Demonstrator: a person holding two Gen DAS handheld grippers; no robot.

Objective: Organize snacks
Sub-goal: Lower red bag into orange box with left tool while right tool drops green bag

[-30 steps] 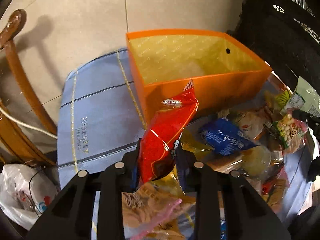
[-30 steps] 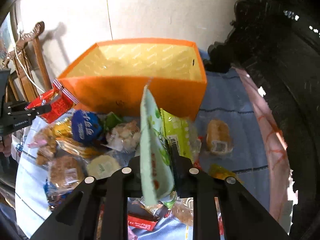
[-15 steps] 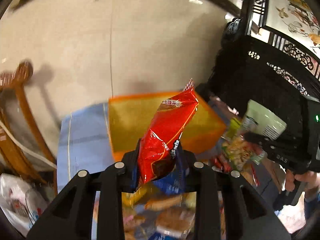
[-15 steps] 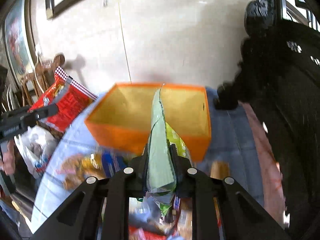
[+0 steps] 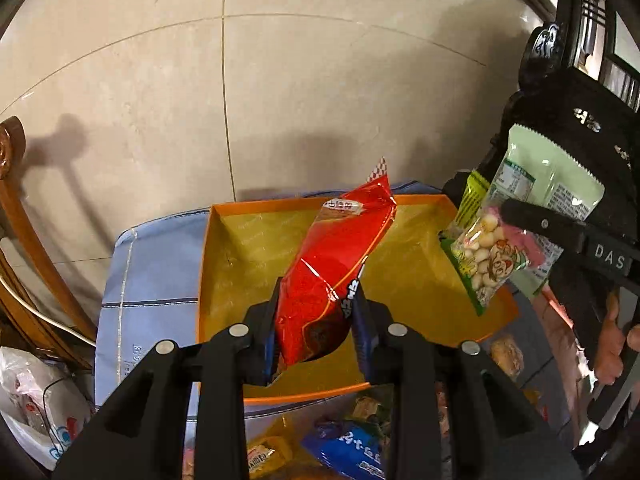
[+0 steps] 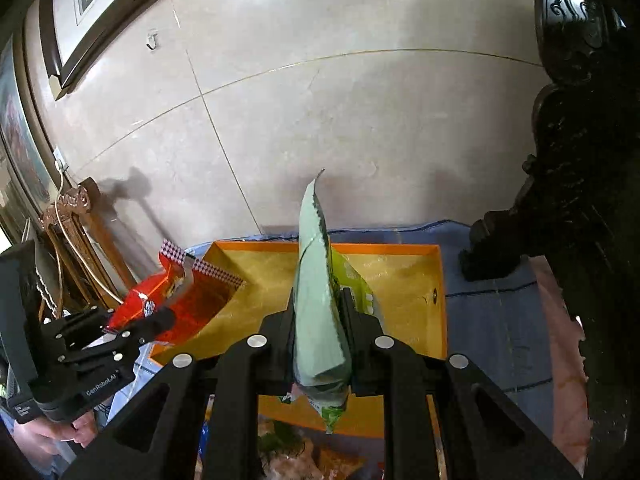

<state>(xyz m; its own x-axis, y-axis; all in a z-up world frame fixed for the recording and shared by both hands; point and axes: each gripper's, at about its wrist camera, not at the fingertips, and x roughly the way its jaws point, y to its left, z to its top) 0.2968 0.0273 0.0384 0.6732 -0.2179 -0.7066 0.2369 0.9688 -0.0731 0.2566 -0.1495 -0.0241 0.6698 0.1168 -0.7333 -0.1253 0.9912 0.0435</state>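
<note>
Left wrist view: my left gripper [image 5: 316,320] is clamped on a red snack bag [image 5: 332,272]. The jaws pinch the bag's lower part, and the bag stands tilted up and to the right, above the open orange box [image 5: 204,280]. The box has a yellow lining and rests on a blue cloth [image 5: 148,276]. At the right edge of this view, my right gripper [image 5: 532,220] grips a pale green snack bag [image 5: 560,184] together with a clear packet of small round snacks [image 5: 484,256]; both hang over the box's right side. More loose snacks lie on the cloth on my side of the box, among them a blue packet [image 5: 352,452]. A wooden chair [image 5: 24,248] stands at the left, and a white plastic bag [image 5: 32,400] lies below it.

Right wrist view: my right gripper [image 6: 320,316] is clenched on the pale green snack bag [image 6: 316,304], seen edge-on and standing upright between the jaws. A brighter green packet [image 6: 356,288] sits just beside it on the right, also caught in the grip. Both are held above the orange box [image 6: 436,304], whose yellow interior [image 6: 400,280] shows behind them. At the left, my left gripper [image 6: 116,332] holds the red snack bag [image 6: 172,300] over the box's left corner. A dark carved furniture piece [image 6: 580,200] stands at the right, on the blue cloth [image 6: 488,320].
</note>
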